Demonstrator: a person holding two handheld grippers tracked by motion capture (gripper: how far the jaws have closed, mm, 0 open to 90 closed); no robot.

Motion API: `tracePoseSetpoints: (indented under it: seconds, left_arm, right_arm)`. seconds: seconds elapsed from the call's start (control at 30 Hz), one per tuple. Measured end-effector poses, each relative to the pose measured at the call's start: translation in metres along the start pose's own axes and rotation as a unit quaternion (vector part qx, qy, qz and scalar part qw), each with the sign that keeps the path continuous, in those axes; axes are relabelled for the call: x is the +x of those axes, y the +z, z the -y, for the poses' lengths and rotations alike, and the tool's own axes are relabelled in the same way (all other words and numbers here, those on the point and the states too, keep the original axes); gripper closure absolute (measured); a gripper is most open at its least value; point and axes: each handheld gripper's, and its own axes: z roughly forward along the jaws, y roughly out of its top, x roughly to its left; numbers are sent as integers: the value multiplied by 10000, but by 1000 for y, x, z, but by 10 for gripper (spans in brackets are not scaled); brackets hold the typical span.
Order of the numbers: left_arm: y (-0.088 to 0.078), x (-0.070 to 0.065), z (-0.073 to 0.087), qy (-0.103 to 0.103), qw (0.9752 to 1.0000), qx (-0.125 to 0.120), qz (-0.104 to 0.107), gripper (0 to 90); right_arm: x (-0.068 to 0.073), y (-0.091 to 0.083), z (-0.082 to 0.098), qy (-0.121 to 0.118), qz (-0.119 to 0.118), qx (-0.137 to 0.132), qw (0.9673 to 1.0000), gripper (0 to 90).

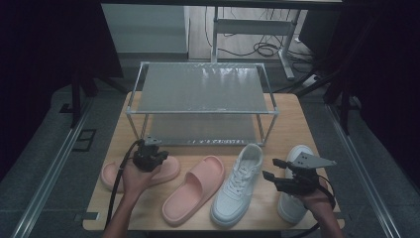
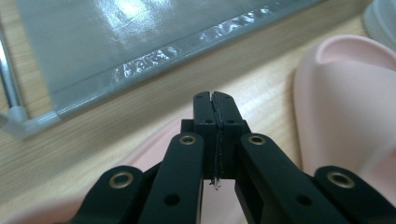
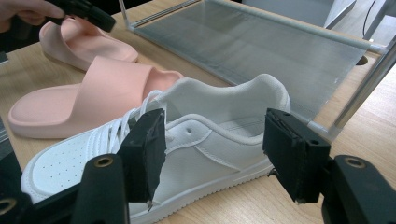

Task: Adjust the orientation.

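Two pink slippers and two white sneakers lie in a row in front of a metal shoe rack (image 1: pixel 203 89). My left gripper (image 1: pixel 150 145) hovers over the left pink slipper (image 1: pixel 171 168), its jaws shut with nothing between them (image 2: pixel 215 95); that slipper (image 2: pixel 154 144) lies just beneath them. My right gripper (image 1: pixel 274 169) is held above the right white sneaker (image 1: pixel 300 150). It stands open (image 3: pixel 215 121) and faces the side of the other white sneaker (image 3: pixel 210 149), pads clear of it. The second pink slipper (image 1: pixel 195 191) lies between the left slipper and that sneaker (image 1: pixel 237 186).
The rack's lower shelf (image 2: pixel 116 42) lies right ahead of the left gripper, on the wooden table (image 1: pixel 292 124). The rack's right front post (image 3: pixel 359 93) stands near the right gripper. Dark floor and cables lie beyond the table.
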Motion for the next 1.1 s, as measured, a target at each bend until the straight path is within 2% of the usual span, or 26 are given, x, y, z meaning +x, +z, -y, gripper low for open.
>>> tracePoseSetpoints:
  seconds: [0.17, 0.4, 0.57, 1.0, 1.1]
  left_arm:
    - [18, 4, -9, -75, 9998, 171, -16, 897]
    - [34, 8, -14, -141, 9992, 368, -35, 896]
    - [44, 10, -14, -292, 9979, 573, -65, 895]
    - [50, 14, -13, -290, 9969, 719, -153, 898]
    - [50, 14, -11, -308, 9971, 686, -136, 900]
  right_arm:
    - [1, 3, 0, -2, -9, 38, 10000, 398]
    - [3, 5, 0, -42, -43, 78, 10000, 398]
    - [3, 5, 0, -40, -43, 77, 10000, 398]
    - [3, 6, 1, -44, -42, 90, 9999, 398]
    - [3, 5, 1, -51, -50, 97, 9999, 398]
